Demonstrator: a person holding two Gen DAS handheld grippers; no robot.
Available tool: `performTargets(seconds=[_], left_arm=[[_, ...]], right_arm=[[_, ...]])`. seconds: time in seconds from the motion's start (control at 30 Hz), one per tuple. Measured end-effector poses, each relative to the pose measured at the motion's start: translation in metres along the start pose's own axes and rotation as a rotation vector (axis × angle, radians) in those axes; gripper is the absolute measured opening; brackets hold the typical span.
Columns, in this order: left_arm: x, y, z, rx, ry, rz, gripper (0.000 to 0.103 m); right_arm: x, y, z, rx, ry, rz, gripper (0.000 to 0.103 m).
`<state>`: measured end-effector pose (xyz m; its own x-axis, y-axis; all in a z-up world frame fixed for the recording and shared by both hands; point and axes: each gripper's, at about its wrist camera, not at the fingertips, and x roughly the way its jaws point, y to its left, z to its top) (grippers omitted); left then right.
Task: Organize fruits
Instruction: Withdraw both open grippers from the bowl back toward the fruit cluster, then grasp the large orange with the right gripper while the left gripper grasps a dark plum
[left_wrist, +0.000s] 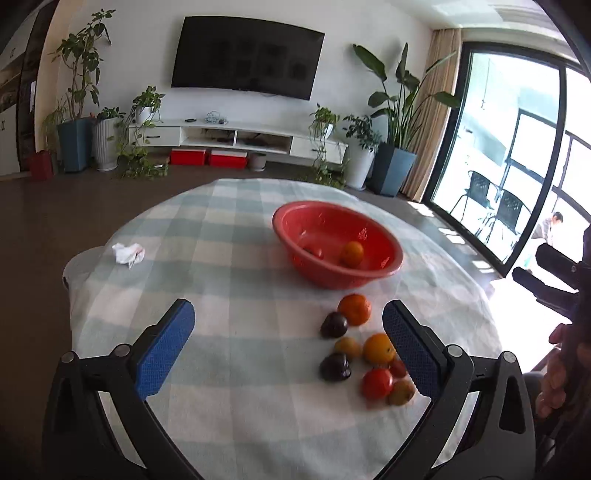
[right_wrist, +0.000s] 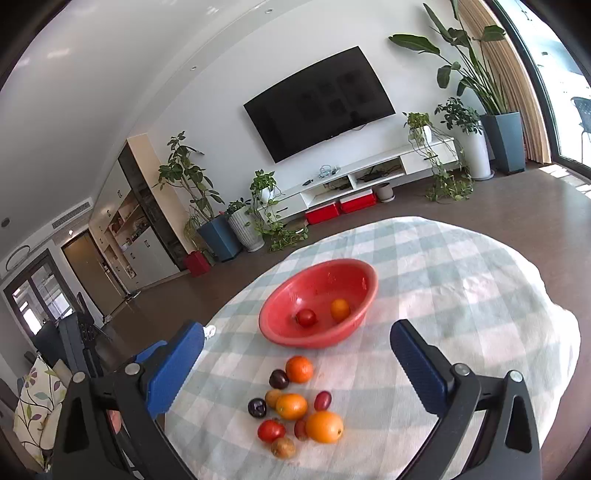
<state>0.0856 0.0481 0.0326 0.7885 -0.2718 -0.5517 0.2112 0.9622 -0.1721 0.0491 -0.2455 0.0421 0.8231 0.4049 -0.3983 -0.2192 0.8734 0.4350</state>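
Where cloth shows, mixed fruits (right_wrist: 291, 406) (orange, red, dark), red bowl (right_wrist: 354, 280) behind

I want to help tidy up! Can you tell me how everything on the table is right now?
Red bowl: upright, holds a tomato and an orange.
Fruit pile: loose on the checked cloth, outside the bowl.
Crumpled tissue: lying on the cloth.
Left tool: open, empty.
Right tool: open, empty.
TV: off.

Both wrist views overlook table (left_wrist: 221, 229); share bowl (right_wrist: 284, 332), fruits (left_wrist: 369, 354)
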Motion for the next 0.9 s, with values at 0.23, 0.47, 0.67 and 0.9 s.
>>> performTargets(seconds=[0.23,0.47,0.67,0.9], left_arm=[[-0.001,-0.013,-0.027,0.091,0.067,-0.042,0.103],[0.036,-0.027,-0.025,0.236,0.225,-0.113,0.103],[0.046,-0.018,-0.018,0.247,0.255,-0.163,0.103],[0.057,-0.015,-0.021,0.247,0.285,-0.190,0.103]], right_arm=[[0.004,-0.002,-0.040,0.000,0.165,-0.173,0.102],[0.015,-0.002,-0.049,-0.044,0.237,-0.192,0.100],[0.047,-0.005,-0.058,-0.087,0.357,-0.230,0.096],[0.081,-0.007,-0.066,-0.130,0.450,-0.230,0.075]])
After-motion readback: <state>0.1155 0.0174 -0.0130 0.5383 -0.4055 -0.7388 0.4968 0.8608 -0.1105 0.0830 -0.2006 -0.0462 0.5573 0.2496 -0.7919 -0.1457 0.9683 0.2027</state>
